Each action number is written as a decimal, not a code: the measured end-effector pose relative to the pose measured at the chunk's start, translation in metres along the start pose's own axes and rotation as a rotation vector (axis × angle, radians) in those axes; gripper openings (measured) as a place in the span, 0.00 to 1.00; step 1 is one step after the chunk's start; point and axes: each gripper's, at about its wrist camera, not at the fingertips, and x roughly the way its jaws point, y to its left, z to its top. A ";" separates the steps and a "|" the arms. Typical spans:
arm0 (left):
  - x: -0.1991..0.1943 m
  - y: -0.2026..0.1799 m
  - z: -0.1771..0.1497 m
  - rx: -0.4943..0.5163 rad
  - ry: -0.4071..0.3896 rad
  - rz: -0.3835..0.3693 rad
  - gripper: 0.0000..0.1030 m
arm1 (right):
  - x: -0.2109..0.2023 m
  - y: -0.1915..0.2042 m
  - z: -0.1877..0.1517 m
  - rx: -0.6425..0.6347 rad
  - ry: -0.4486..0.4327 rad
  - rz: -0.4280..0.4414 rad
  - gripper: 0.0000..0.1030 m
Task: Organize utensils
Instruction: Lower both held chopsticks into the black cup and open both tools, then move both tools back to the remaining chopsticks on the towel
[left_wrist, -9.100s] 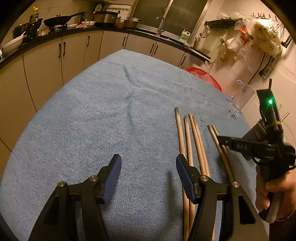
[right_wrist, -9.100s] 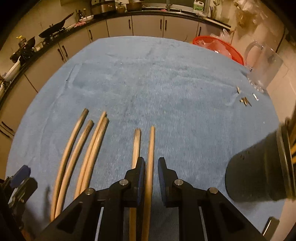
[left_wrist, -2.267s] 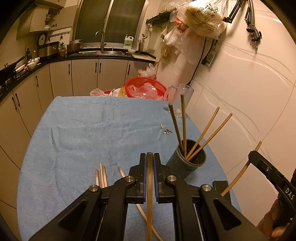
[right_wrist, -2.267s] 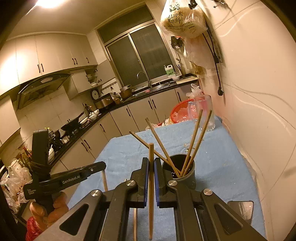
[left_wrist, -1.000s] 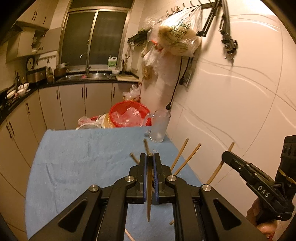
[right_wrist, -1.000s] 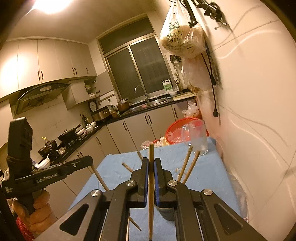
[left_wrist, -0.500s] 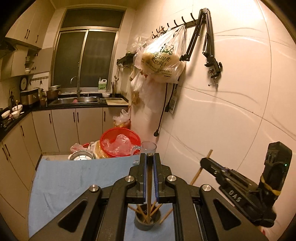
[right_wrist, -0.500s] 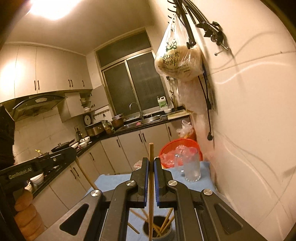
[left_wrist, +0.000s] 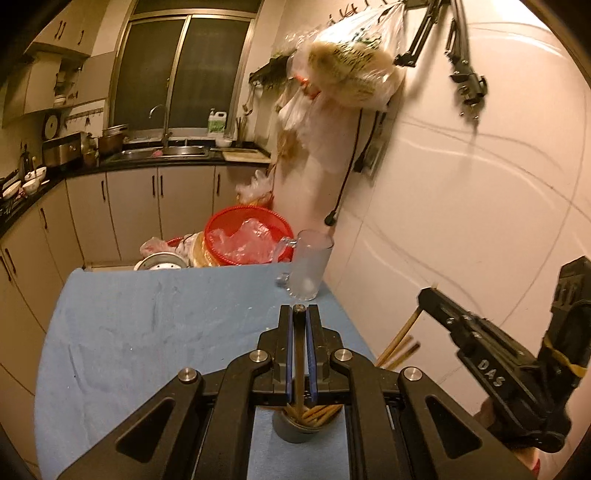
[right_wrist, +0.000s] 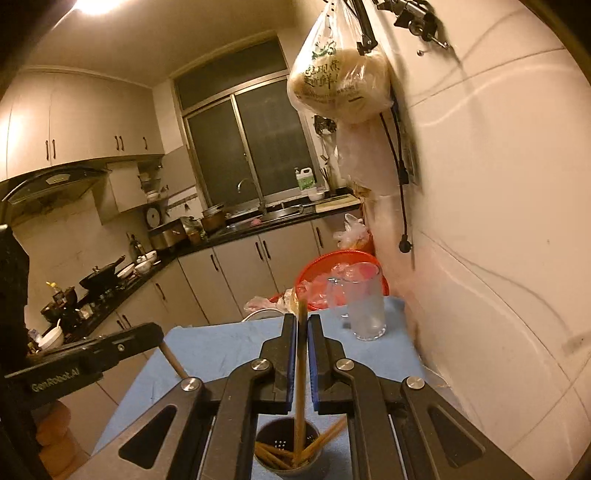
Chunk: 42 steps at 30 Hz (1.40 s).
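My left gripper (left_wrist: 299, 312) is shut on a wooden chopstick (left_wrist: 298, 354) that stands upright, its lower end inside the dark grey holder (left_wrist: 295, 430) below the fingers. Several chopsticks lean in that holder. My right gripper (right_wrist: 302, 321) is shut on another chopstick (right_wrist: 300, 369), also upright, with its lower end down in the holder (right_wrist: 286, 456). The right gripper (left_wrist: 428, 297) shows at the right of the left wrist view, with a chopstick (left_wrist: 404, 328) slanting below it. The left gripper (right_wrist: 147, 334) and its chopstick (right_wrist: 171, 356) show at the left of the right wrist view.
The holder stands on a blue cloth (left_wrist: 147, 325) over the table. A frosted glass mug (left_wrist: 306, 264) sits at the table's far right corner, and a red basket (left_wrist: 245, 238) lies beyond the far edge. The white wall (left_wrist: 461, 206) runs close along the right.
Both grippers have shifted over the holder with their chopsticks. The holder has slid lower in both views, and the sticks' lower ends now sit inside it.
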 end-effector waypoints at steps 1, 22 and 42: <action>0.003 0.002 0.000 -0.004 0.008 -0.001 0.07 | 0.000 0.000 -0.001 0.000 0.001 0.003 0.06; -0.010 0.034 -0.017 -0.046 -0.006 0.053 0.55 | -0.017 0.010 -0.022 0.030 0.037 0.085 0.08; -0.016 0.206 -0.182 -0.315 0.288 0.352 0.56 | 0.044 0.106 -0.172 -0.134 0.478 0.296 0.08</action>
